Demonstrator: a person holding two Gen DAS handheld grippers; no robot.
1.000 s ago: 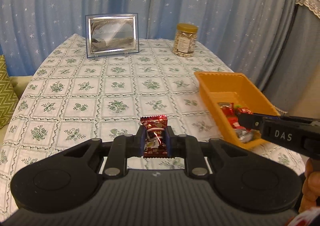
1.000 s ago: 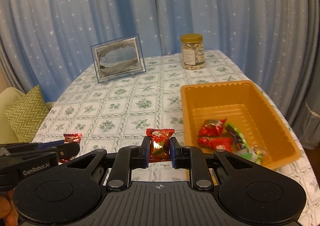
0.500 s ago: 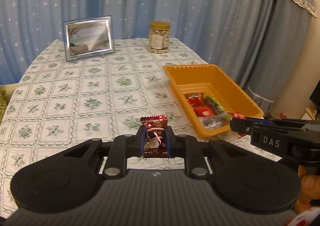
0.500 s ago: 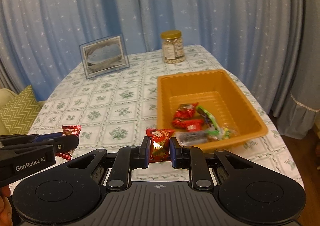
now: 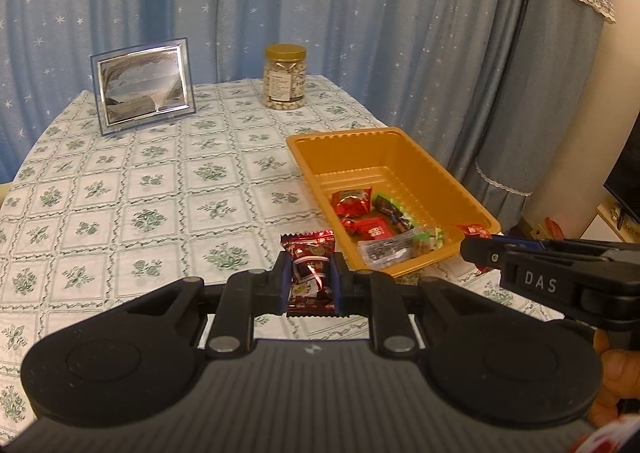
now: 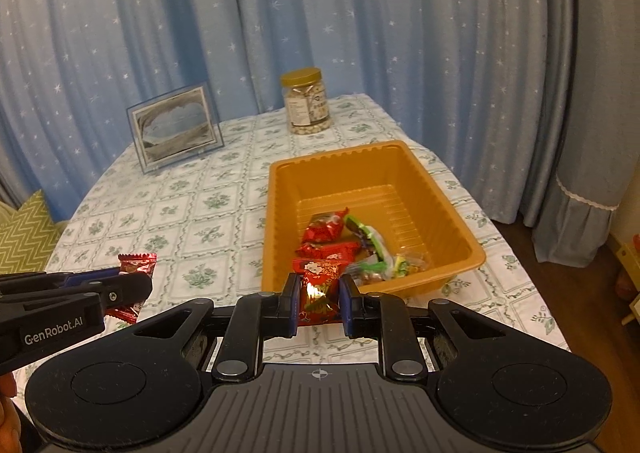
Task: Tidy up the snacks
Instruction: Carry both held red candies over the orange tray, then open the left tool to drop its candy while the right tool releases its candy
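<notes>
Left tongs (image 5: 310, 285) clamped on a dark red snack (image 5: 310, 267), wrapper upright between the blue pads, top edge poking out above them. Right tongs (image 6: 319, 303) clamped on a bright red snack (image 6: 320, 287), shiny foil catching the light. Both held above the table (image 5: 140, 193), short of the tray (image 5: 400, 149).

Seen from the left tongs: tray ahead and to the right, near edge just beyond the fingertips. Right tongs off to the right, tip by the tray's near corner, red wrapper showing at that tip. Inside the tray, toward its near end, a small heap of sweets (image 5: 380, 221): red ones, a green one, a clear packet.

Seen from the right tongs: tray straight ahead, left tongs (image 6: 132, 285) low on the left with its wrapper sticking up.

Far beyond both, at the table's back edge: jar (image 5: 285, 76) of nuts and, left of it, a picture frame (image 5: 143, 89), upright. Starred blue curtain (image 6: 360, 13) behind.
</notes>
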